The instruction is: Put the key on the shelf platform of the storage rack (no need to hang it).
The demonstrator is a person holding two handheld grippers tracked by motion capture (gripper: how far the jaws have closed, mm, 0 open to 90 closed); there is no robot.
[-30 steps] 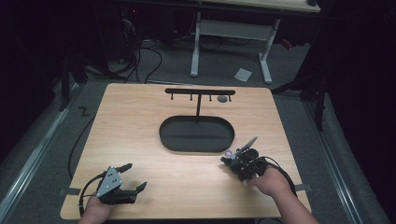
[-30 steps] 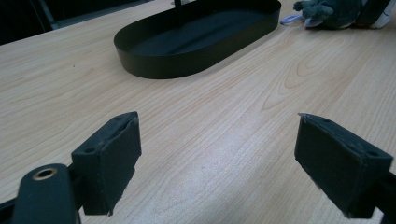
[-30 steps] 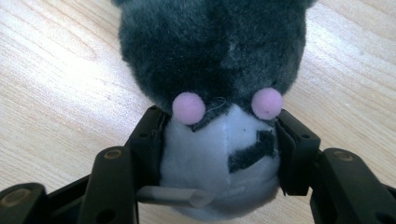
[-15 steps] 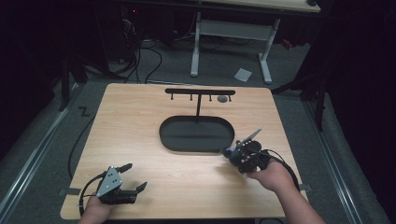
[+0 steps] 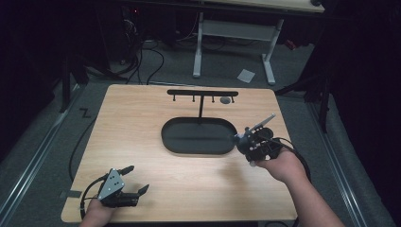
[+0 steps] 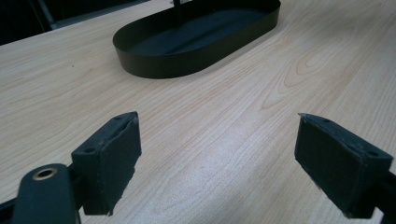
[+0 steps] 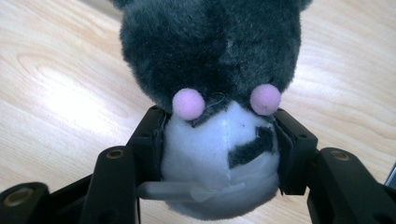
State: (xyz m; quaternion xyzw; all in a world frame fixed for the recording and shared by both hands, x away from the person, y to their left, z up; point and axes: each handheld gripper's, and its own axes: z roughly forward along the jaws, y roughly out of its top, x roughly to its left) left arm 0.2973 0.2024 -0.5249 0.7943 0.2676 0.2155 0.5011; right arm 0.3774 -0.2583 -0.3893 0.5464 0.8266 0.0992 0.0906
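— Since a second ago, what has shifted?

— Only the right gripper (image 5: 242, 138): it has drifted a little toward the right of the high view and now sits just off the right end of the oval tray (image 5: 170, 140), its grey plate tilted up. Down at the lower left, the left gripper (image 5: 134, 178) has stayed put near the table's (image 5: 142, 113) front edge.

— How do the left one's jaws stand?

— Wide apart, nothing between them. In the left gripper view its two pads (image 6: 112, 154) frame bare wood, with the tray (image 6: 154, 65) across the upper middle of the frame.

— And the right?

— Clamped on a plush toy (image 7: 219, 154). In the right gripper view the jaws press both sides of its white body; the grey furry head with two pink cheek dots sticks out above them, over the tabletop.

— Anything behind the tray?

— A black T-shaped rack (image 5: 202, 93) with small pegs, at the upper middle of the high view, one small grey item hanging near its right end.
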